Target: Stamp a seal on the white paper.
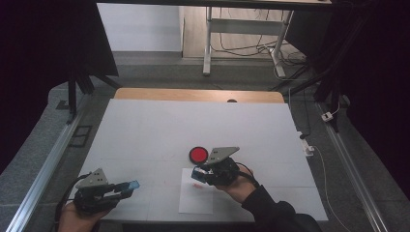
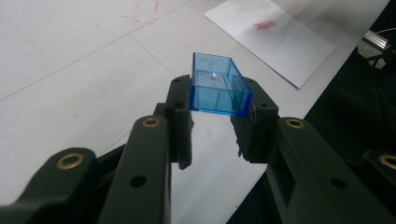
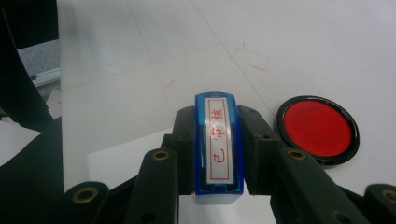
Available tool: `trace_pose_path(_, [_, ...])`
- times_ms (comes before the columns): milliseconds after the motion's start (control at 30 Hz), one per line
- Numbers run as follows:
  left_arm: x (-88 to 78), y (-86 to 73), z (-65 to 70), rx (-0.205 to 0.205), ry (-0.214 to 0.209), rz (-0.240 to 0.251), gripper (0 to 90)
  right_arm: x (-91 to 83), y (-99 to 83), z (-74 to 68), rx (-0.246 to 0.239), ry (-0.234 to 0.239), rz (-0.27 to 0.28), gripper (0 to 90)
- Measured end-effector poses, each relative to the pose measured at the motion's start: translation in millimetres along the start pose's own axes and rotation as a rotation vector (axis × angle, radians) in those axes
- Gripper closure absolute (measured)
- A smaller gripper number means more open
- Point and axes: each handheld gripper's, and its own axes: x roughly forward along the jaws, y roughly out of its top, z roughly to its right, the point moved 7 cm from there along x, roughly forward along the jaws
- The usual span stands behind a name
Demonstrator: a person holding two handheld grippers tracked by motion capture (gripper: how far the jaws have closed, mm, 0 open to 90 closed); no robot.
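My left gripper (image 1: 129, 186) rests near the table's front left corner, shut on a clear blue stamp cap (image 2: 217, 85) whose hollow side faces its camera; the blue stamp cap (image 1: 131, 184) pokes out to the right. My right gripper (image 1: 197, 175) hovers over a white paper sheet (image 1: 196, 199), shut on a blue stamp (image 3: 218, 148) that lies sideways between the jaws, its label with red characters facing up. A small red print (image 2: 264, 24) marks the paper sheet (image 2: 271, 39). The round red ink pad (image 1: 198, 154) in a black case sits just beyond the right gripper; the ink pad (image 3: 318, 130) lies to the right of the stamp.
The white table top (image 1: 193, 125) spreads wide beyond the ink pad, with faint red marks (image 3: 252, 58) on it. A wooden edge (image 1: 198, 94) runs along the far side. Metal rails (image 1: 43, 169) flank the table. A dark sleeve (image 1: 270, 208) comes in at the front right.
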Motion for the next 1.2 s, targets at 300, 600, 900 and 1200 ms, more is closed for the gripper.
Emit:
trace_pose_path(300, [-0.2, 0.0, 0.0, 0.0, -0.001, 0.001, 68.2, -9.6, 8.0, -0.3, -0.01, 0.002, 0.03, 70.2])
trace_pose_path(600, [-0.3, 0.0, 0.0, 0.001, -0.004, 0.002, 68.2, -21.0, 17.2, -2.9, -0.027, 0.011, 0.068, 70.2])
trace_pose_path(900, [-0.3, 0.1, -0.1, 0.0, -0.004, 0.003, 68.2, -28.9, 24.9, -7.3, -0.042, 0.025, 0.099, 70.2])
trace_pose_path(1200, [0.0, 0.2, -0.3, -0.004, -0.005, 0.001, 68.2, -35.1, 29.7, -10.3, -0.05, 0.037, 0.125, 70.2])
